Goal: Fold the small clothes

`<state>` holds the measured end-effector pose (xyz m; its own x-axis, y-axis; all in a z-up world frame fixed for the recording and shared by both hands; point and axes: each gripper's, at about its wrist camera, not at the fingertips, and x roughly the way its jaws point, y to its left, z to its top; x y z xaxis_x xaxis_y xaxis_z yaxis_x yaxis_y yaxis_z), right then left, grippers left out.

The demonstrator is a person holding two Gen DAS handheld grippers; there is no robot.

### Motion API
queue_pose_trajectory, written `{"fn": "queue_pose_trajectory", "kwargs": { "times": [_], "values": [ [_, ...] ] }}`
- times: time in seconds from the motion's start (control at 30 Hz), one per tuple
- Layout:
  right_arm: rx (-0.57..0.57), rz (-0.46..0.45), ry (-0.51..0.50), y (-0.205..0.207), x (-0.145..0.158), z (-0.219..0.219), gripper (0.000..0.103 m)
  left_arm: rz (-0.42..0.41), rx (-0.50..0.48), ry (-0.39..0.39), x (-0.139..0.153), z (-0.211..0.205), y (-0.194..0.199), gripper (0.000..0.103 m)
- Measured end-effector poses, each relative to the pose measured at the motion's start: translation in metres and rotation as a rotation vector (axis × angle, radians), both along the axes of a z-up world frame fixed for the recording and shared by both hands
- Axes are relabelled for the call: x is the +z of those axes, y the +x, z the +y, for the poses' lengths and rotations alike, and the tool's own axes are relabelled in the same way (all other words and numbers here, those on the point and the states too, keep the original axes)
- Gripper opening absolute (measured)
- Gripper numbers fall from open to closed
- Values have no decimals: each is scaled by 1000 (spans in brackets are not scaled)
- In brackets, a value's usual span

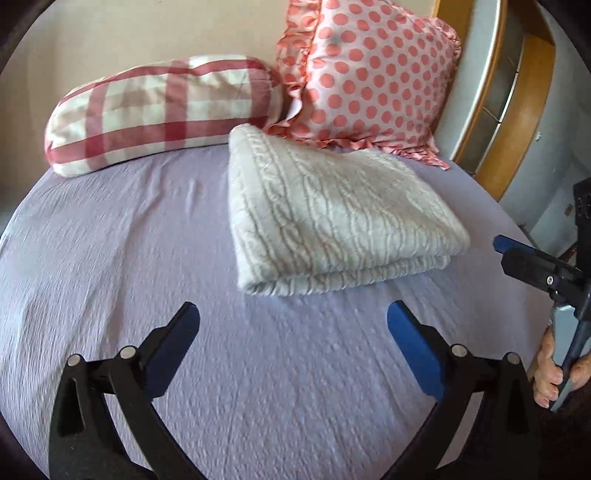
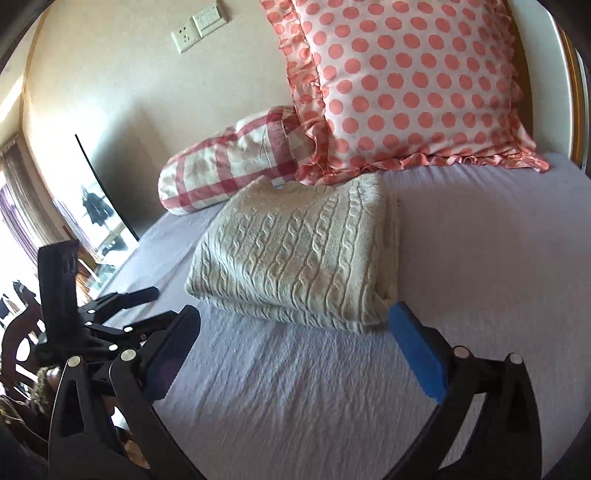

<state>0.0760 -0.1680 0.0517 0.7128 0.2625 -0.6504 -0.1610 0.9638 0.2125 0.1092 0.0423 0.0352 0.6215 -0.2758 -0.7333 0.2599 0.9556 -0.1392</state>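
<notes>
Since the sweater point(image 1: 332, 214) lies folded square on the bed point(image 1: 147, 258), you hold both grippers, left gripper point(image 1: 293, 332) and right gripper point(image 2: 295, 334), back; jaws wide, empty.

- One folded cream cable-knit sweater point(image 1: 332, 218), lying on the bed.
- One bed, covered by a single lilac sheet point(image 1: 129, 258).
- Two pillows at the head of the bed: one red-and-white checked bolster point(image 1: 162, 110) and one pink polka-dot pillow point(image 1: 369, 74) with a ruffled edge.
- Two hand-held grippers: the left hand-held gripper point(image 1: 293, 328) and the right hand-held gripper point(image 2: 295, 328), each with two fingers set wide apart, four fingers in all.
- Two wall plates in the right wrist view: one socket point(image 2: 186, 37) and one switch panel point(image 2: 210, 18).
</notes>
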Motion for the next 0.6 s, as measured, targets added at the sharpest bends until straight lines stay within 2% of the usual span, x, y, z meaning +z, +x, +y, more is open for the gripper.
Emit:
{"fn": "queue_pose_trajectory", "kwargs": {
  "times": [0.1,0.23,0.37,0.53,0.6],
  "values": [
    [-39,71,-140,5,-22,16,102,61,63,48,-16,5,6,101],
    [-40,137,-111,12,-41,17,102,108,103,86,-28,12,14,101],
    [-80,176,-147,13,-53,20,102,104,108,88,-30,15,14,101],
    [-101,187,-236,14,-55,31,102,107,107,161,-34,5,12,101],
    [-110,190,-238,14,-55,32,102,109,107,182,-34,2,12,101]
  ]
}}
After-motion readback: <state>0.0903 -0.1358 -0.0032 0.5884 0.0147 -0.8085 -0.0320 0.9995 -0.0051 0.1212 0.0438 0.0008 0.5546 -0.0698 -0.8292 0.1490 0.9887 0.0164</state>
